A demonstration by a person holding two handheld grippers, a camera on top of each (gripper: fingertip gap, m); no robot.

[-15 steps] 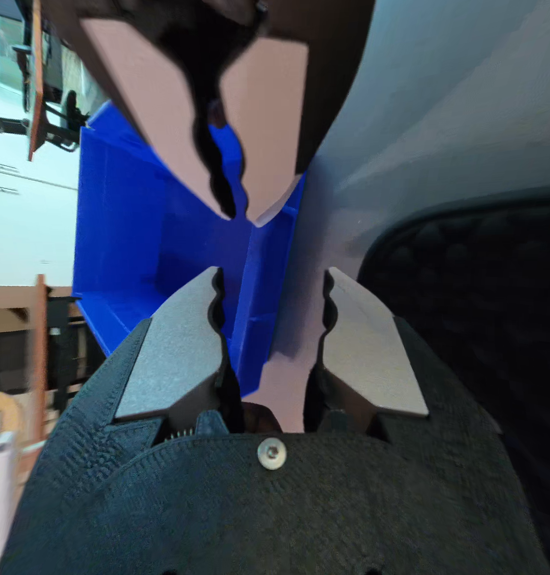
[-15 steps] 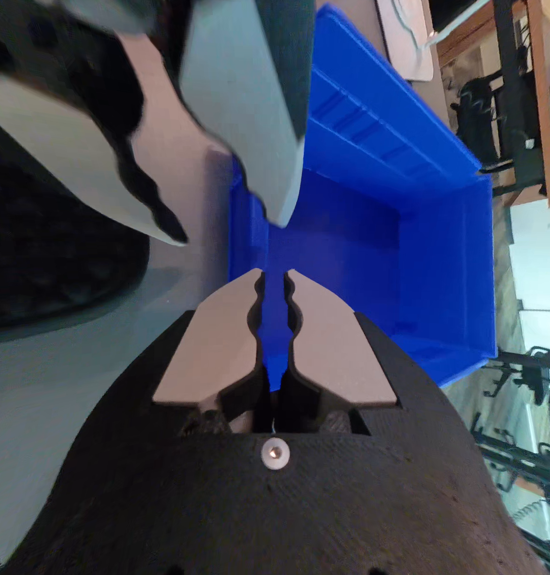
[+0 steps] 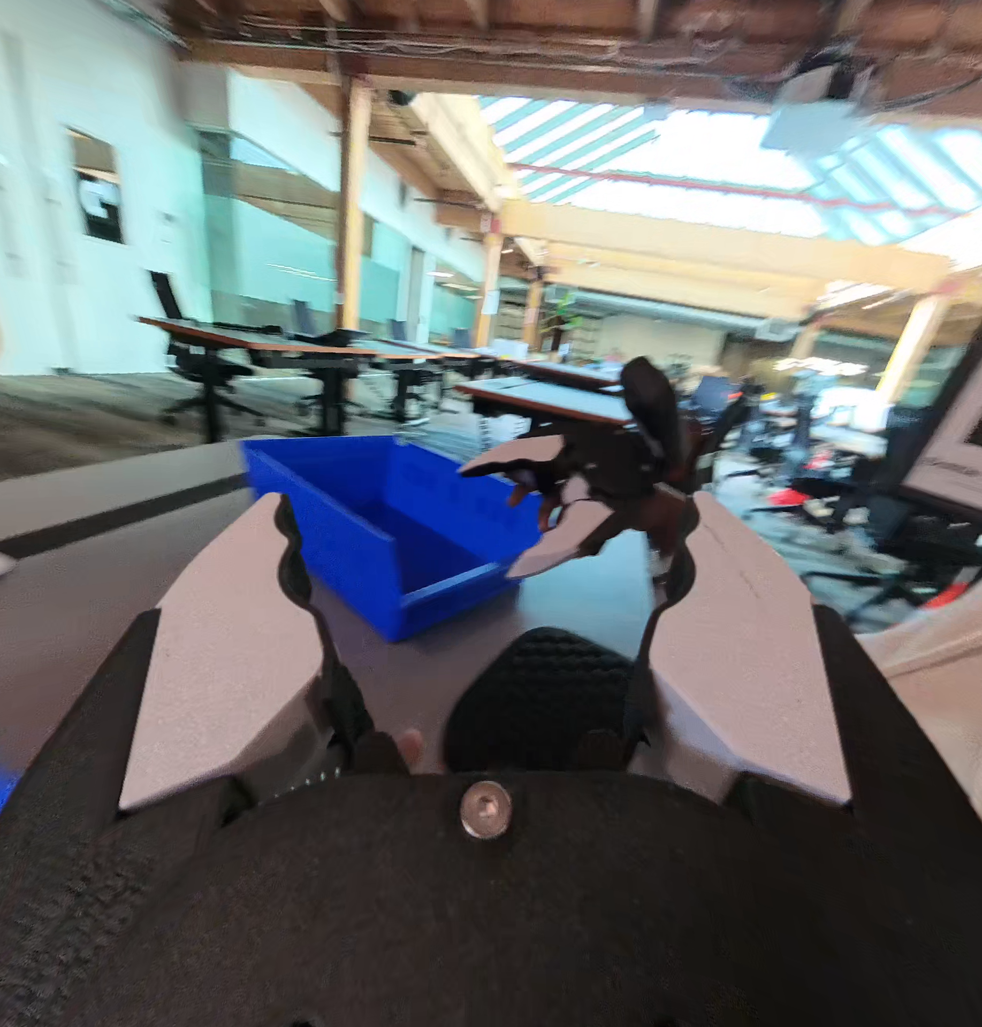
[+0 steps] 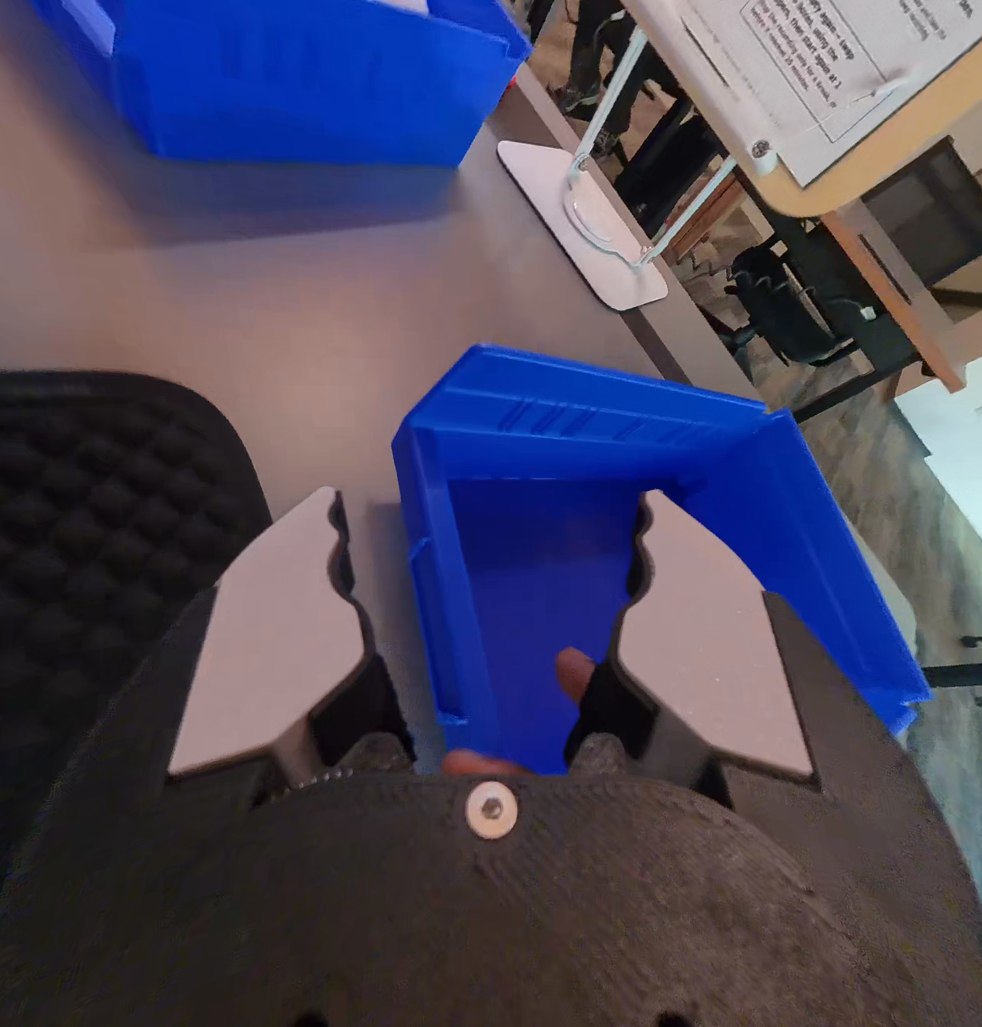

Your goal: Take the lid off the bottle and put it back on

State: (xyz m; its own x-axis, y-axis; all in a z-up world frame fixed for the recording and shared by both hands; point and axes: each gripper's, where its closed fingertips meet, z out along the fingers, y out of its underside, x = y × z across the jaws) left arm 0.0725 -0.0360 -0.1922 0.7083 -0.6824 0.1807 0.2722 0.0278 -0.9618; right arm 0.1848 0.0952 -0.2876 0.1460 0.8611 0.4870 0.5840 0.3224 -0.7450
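The left gripper (image 3: 480,528) and the right gripper (image 4: 491,514) both stand spread wide, 2 claws holding nothing. Landmark: the near blue bin (image 4: 588,428), 1 of 2 bins, with nothing visible inside it. Left of it lies 1 black textured mat (image 4: 88,500) on the grey table (image 4: 255,305). Beyond it sits the second blue bin (image 4: 288,83); right of both, a white stand base (image 4: 583,222) at the table edge. No bottle or lid shows.

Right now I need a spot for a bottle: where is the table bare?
Bare grey table lies between the far blue bin, the black mat and the near blue bin. A narrower strip runs between mat and near bin. The right edge is crowded by the white stand base.
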